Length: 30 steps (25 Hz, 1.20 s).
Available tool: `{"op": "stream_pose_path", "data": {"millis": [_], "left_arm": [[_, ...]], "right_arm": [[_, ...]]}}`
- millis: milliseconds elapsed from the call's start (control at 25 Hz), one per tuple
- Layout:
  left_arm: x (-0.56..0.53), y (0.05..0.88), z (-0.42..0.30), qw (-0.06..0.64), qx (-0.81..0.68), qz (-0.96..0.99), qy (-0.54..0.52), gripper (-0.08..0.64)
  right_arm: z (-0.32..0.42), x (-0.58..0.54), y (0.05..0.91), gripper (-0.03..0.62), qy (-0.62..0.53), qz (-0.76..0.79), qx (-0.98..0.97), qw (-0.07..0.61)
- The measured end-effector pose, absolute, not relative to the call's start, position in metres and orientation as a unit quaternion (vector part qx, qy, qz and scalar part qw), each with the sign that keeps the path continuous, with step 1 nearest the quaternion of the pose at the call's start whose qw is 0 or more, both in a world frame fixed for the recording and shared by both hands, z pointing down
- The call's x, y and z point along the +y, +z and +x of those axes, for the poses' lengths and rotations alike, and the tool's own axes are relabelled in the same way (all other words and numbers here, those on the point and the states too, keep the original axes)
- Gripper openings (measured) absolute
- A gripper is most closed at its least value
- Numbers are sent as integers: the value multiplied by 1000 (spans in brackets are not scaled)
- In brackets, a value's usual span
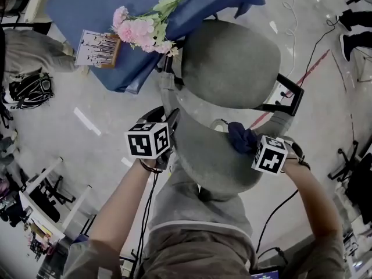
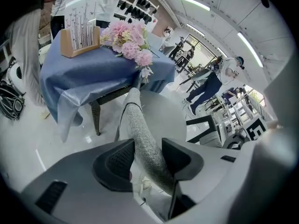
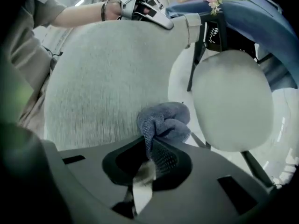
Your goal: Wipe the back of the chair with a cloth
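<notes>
The floor (image 1: 70, 132) is pale, glossy grey. In the head view a red line (image 1: 308, 74) and thin cables (image 1: 317, 45) cross it at two o'clock. A table (image 1: 87, 4) under a blue cover fills eleven to twelve o'clock, and pink flowers (image 1: 139, 31) lie at its near edge. A black bag (image 1: 32, 89) sits on the floor at nine o'clock. The left gripper view shows a long room with strip lights (image 2: 191, 3) overhead and people (image 2: 210, 85) standing at three o'clock.

On the table, at nine o'clock from the flowers in the left gripper view, stands a wooden holder (image 2: 79, 48). A white printed card (image 2: 80, 17) stands upright in it.

The chair is grey. In the head view its round seat (image 1: 232, 63) lies at one o'clock from centre, with a black armrest (image 1: 289, 95) at three o'clock. The chair back (image 1: 215, 161) sits at five o'clock, nearest the person, and is covered in a woven fabric.

The left gripper (image 2: 147, 153) has its jaws clamped on the chair back's narrow edge, which runs up between both pads.

The right gripper (image 3: 152, 155) has its jaws together on a bunched dark-blue cloth (image 3: 163, 122). The cloth's soft folds bulge out beyond the tips. It lies against the chair back's fabric at its three o'clock end, near the armrest.
</notes>
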<state>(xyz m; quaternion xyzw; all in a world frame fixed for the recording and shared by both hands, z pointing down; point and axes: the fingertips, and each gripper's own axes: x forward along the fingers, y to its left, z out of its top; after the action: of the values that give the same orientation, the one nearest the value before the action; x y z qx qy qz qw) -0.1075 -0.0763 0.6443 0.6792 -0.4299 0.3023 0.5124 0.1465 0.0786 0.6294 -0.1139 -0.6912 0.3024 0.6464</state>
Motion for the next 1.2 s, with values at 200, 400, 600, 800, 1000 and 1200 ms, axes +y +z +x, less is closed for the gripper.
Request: {"op": "stream_pose_path", "data": {"millis": [200, 400, 600, 800, 1000, 1200], "left_arm": [[-77, 644, -107, 511, -432, 681, 298, 202], [-77, 644, -107, 512, -431, 681, 298, 202], [-77, 644, -107, 511, -432, 682, 295, 202], [-77, 644, -107, 511, -432, 680, 298, 202], [-77, 644, -107, 510, -431, 681, 299, 202], [-77, 644, -107, 510, -431, 681, 299, 202]], "right_arm": [[221, 40, 632, 54, 288, -47, -645, 706], [212, 41, 634, 54, 305, -31, -649, 696], [158, 74, 627, 54, 333, -67, -661, 669], [74, 85, 609, 54, 343, -108, -716, 598], [-10, 60, 587, 54, 346, -109, -774, 518], [-64, 16, 575, 54, 335, -71, -819, 461]]}}
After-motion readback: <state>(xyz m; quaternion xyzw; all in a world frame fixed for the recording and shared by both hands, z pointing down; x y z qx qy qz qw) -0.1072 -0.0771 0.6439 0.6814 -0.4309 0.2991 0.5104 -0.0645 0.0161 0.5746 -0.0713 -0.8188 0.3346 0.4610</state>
